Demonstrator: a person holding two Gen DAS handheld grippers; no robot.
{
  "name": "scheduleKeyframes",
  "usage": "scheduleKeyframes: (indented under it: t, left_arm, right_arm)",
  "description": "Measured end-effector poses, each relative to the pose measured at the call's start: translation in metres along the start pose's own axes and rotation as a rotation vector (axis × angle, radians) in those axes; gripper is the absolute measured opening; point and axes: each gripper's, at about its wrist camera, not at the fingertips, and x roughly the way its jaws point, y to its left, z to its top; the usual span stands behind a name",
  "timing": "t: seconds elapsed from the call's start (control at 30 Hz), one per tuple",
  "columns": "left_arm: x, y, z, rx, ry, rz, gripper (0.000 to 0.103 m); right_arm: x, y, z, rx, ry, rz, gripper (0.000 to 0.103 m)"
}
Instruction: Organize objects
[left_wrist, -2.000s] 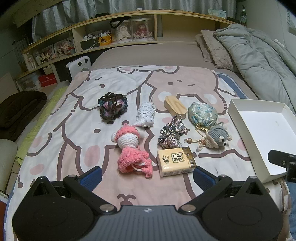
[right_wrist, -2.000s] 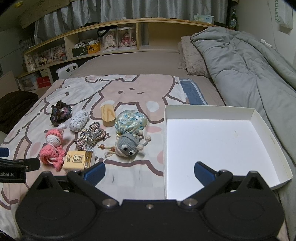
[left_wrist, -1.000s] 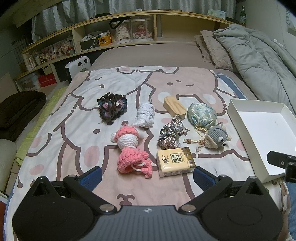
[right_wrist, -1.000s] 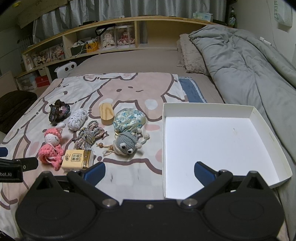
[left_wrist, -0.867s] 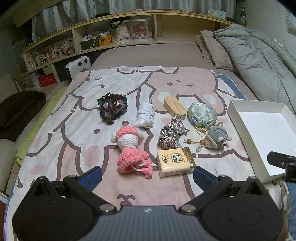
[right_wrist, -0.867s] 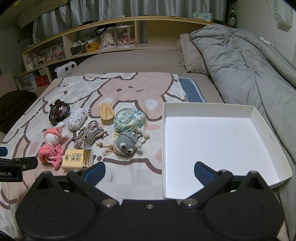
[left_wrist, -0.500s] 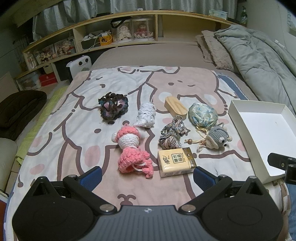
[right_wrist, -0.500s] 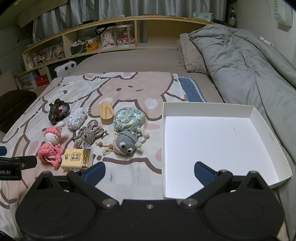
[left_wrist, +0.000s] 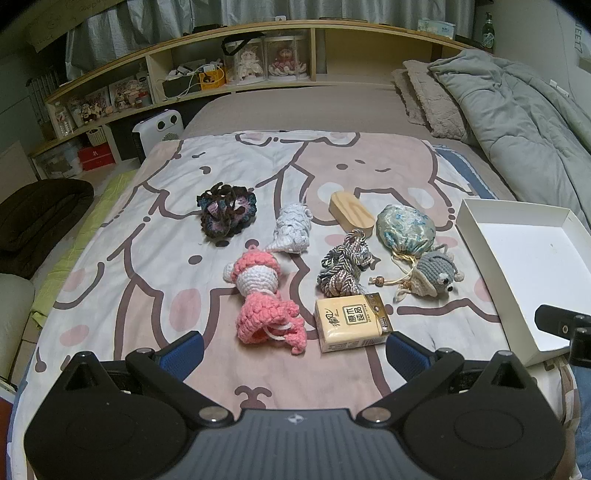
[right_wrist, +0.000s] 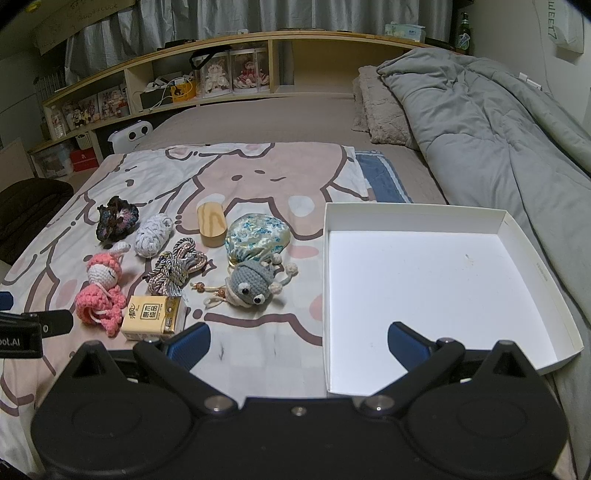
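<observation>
left claw (left_wrist: 293, 349) wide, tissue pack (left_wrist: 351, 321) just ahead; right claw (right_wrist: 297, 341) wide, white box (right_wrist: 436, 284) ahead-right.

Dim indoor light, cool cast; white box (right_wrist: 424, 280) floor glares bright; soft shadows; strong fisheye bending and dark vignette at corners; sharp centre, shelves (left_wrist: 258, 66) slightly soft.

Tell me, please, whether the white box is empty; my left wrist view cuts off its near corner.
Observer: Yes, the right wrist view shows the whole floor of the white box, and nothing lies in it.
Operator: Thank you. Is the right gripper holding anything?
Observer: No, the right gripper is open and holds nothing; in its own view the box's left wall runs between its two sides.
</observation>
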Motion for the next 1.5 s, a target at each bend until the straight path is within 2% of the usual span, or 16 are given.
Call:
scheduleKeyframes:
  t: [0.57,0.93,1.1,1.3,1.5]
  left_arm:
    - [0.000,0.007,0.003,-0.016,0.003,0.007,0.103]
    - [0.011,0.021,0.024,-0.056,-0.013,0.092,0.103]
    - [0.022,0.028,0.033,-0.073,-0.008,0.093,0.103]
    - [0.044,0.035,0.042,-0.128,0.027,0.053,0.103]
    - [0.074,0.041,0.046,-0.144,0.068,0.083,0.103]
  right_arm:
    - [0.002,0.000,-0.003,0.008,-0.002,0.004,0.103]
    - [0.006,0.001,-0.001,0.055,-0.034,-0.011,0.103]
    - [0.010,0.005,0.002,0.061,-0.057,-0.012,0.103]
    - [0.014,0.015,0.005,0.078,-0.076,0.013,0.103]
    - [0.021,0.033,0.008,0.097,-0.089,0.069,0.103]
